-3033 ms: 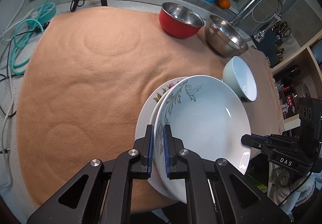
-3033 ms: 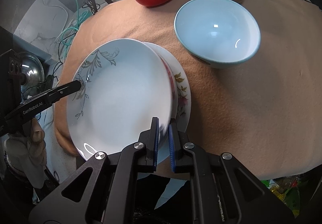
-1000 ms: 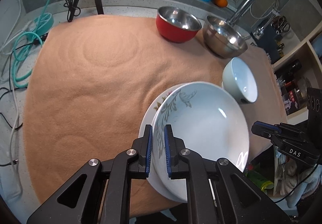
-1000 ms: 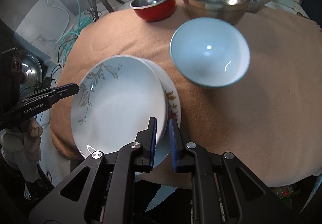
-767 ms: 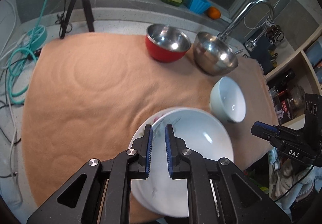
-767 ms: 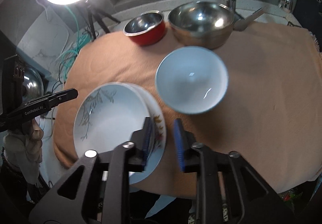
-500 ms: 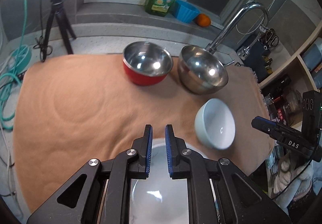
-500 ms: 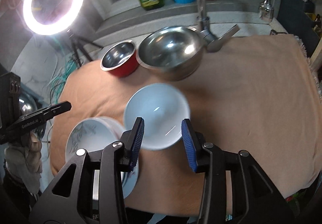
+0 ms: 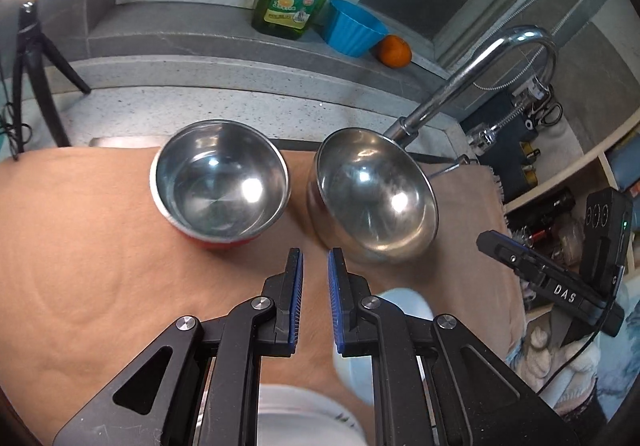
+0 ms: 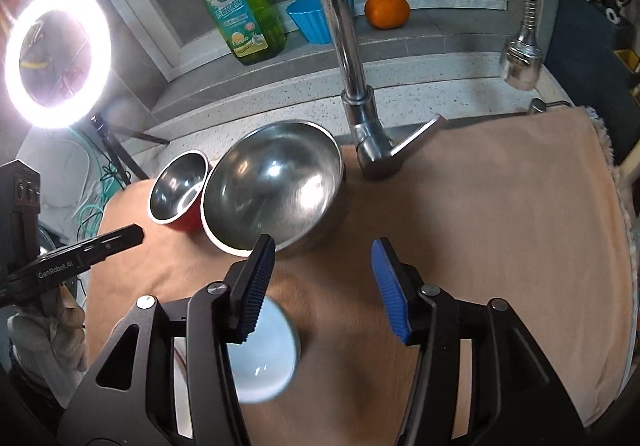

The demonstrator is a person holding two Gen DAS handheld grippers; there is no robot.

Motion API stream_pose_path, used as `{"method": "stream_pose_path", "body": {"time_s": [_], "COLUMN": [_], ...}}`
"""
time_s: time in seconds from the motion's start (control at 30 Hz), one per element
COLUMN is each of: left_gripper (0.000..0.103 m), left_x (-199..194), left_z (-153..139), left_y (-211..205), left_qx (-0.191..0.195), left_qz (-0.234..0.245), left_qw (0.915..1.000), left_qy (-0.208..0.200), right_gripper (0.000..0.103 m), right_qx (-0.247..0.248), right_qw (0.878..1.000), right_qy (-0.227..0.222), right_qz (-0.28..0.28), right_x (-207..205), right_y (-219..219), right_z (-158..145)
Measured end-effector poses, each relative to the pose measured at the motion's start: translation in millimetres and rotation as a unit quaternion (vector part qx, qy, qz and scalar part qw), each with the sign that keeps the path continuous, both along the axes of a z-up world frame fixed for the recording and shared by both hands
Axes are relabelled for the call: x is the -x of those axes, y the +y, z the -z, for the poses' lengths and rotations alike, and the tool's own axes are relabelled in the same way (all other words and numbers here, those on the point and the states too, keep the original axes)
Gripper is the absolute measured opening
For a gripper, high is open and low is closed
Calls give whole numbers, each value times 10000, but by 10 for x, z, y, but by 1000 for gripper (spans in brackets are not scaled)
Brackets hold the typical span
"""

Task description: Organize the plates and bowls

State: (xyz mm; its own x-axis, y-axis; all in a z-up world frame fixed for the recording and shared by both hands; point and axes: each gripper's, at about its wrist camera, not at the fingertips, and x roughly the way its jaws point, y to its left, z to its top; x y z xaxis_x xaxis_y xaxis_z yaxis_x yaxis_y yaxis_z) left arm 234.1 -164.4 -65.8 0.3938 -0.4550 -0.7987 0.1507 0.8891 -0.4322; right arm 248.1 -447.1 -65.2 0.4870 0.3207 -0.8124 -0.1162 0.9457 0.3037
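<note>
The left gripper (image 9: 315,266) has its jaws pressed nearly together with nothing between them, hanging over the tan cloth (image 9: 100,254). Just ahead of its tips to the left stands the red steel-lined bowl (image 9: 220,183), to the right the larger steel bowl (image 9: 372,193); the two sit close side by side. Below its right finger lies the pale blue bowl (image 9: 404,300), and a white plate (image 9: 308,406) edge shows under its body. The right gripper (image 10: 322,246) is opening, jaws spread and empty; the pale blue bowl lies beneath its left finger, the steel bowl just ahead.
</note>
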Motion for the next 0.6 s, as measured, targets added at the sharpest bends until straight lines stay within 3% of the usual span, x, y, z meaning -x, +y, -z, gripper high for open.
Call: {"method": "stream_pose_path", "body": {"time_s": [0.1,0.6], "left_gripper": [16,16], "left_x": [-147,-530], "left_z": [49,241], "left_y": [-40,-250], "left_qx": [49,-30], "left_qz": [-74,-187], "left_qw": [9999,9987], "left_qy": [102,464], "right_gripper": [54,53], "right_qx": [-51,-544], "right_qw": [10000,9971], "right_qy": [71,534], "right_qz": [2,-25], "right_x": [-143,-602], "right_y": [-20,-107], "right_z": [53,393]}}
